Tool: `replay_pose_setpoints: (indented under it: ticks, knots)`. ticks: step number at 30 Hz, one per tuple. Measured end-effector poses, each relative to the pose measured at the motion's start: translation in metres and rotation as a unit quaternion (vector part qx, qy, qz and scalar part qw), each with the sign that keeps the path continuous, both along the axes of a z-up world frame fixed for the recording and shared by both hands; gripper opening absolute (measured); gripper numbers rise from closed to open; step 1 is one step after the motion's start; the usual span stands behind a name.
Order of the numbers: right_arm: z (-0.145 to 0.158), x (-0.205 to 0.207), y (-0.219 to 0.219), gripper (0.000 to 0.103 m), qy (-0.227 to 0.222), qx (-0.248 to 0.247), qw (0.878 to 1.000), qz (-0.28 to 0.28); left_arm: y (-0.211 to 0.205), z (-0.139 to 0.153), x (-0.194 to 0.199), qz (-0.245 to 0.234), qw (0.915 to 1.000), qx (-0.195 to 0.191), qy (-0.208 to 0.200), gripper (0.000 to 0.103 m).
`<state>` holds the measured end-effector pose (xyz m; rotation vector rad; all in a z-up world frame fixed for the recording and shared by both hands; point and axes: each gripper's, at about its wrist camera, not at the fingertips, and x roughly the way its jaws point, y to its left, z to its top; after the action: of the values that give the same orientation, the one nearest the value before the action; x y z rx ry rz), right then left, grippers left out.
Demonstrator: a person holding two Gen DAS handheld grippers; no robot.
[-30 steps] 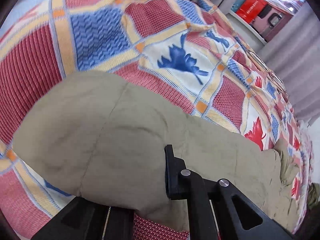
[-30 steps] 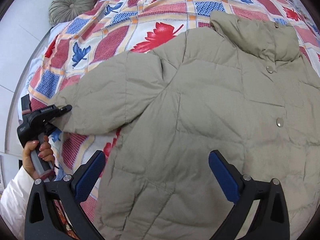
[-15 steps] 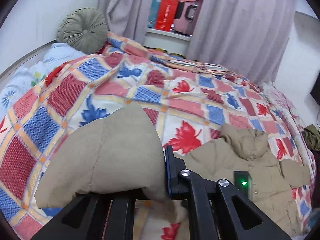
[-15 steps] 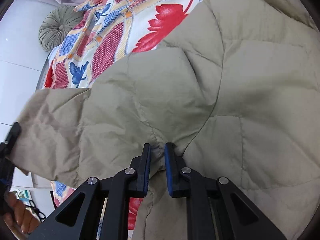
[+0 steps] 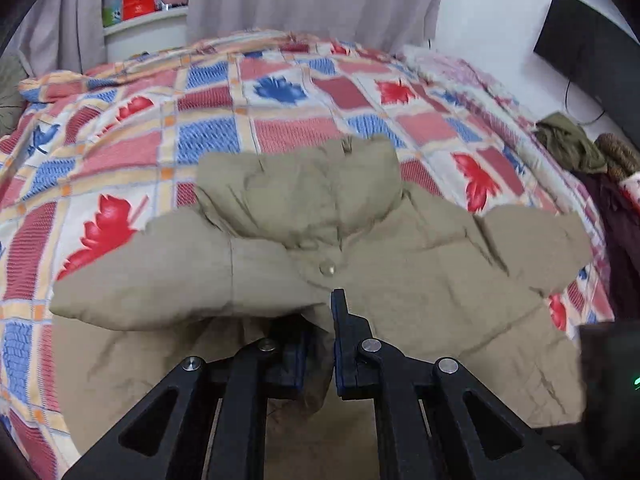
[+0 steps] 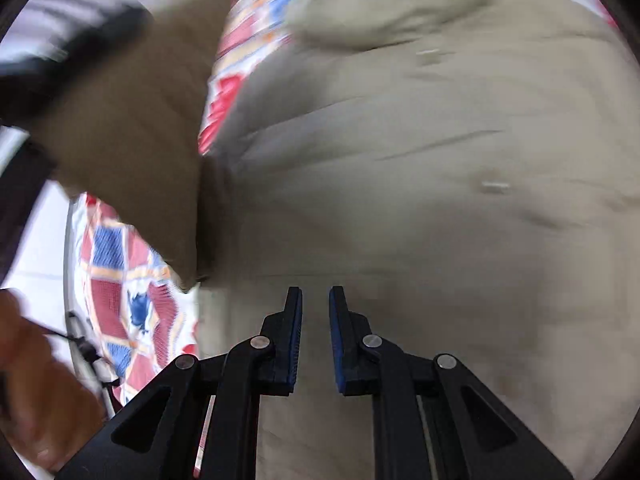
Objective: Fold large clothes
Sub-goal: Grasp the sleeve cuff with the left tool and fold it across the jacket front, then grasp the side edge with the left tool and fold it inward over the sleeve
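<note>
Jacket: khaki padded jacket [image 5: 400,280] lies front-up on the patterned bed [image 5: 280,120], collar at twelve o'clock in the left wrist view, hem towards the camera.
Left tool: left tool [image 5: 320,320] is fully closed on the end of the sleeve [image 5: 180,280], which hangs lifted and crosses from nine o'clock towards the snap button [image 5: 327,268] at the chest.
Right tool: right tool [image 6: 315,308] has its jaws nearly together with a narrow slit between them; the blurred view does not show whether fabric is pinched, so its hold cannot be told. It sits low over the jacket body.
Key relation: the sleeve's long axis runs nine to three o'clock, across the jacket's twelve-to-six axis; the left hand is the nearer one and carries it.
Next move, judged: laying the sleeve flat over the chest, towards three o'clock.
Risk, judged: puffy filling may spring the sleeve open.
</note>
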<state>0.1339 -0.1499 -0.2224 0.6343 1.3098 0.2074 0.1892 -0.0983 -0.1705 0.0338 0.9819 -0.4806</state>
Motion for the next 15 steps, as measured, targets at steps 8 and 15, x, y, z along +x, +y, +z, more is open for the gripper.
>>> replay_pose_setpoints:
  ticks: [8,15]
  knots:
    - [0.001,-0.031,-0.089,0.015,0.013,-0.061,0.997,-0.046,0.005,-0.050,-0.027,0.004,0.9969,0.064,0.047,0.028]
    - [0.001,-0.036,-0.115,0.016,0.006,-0.076,0.996,-0.041,0.059,-0.007,-0.049,0.045,0.9982,0.032,0.023,0.103]
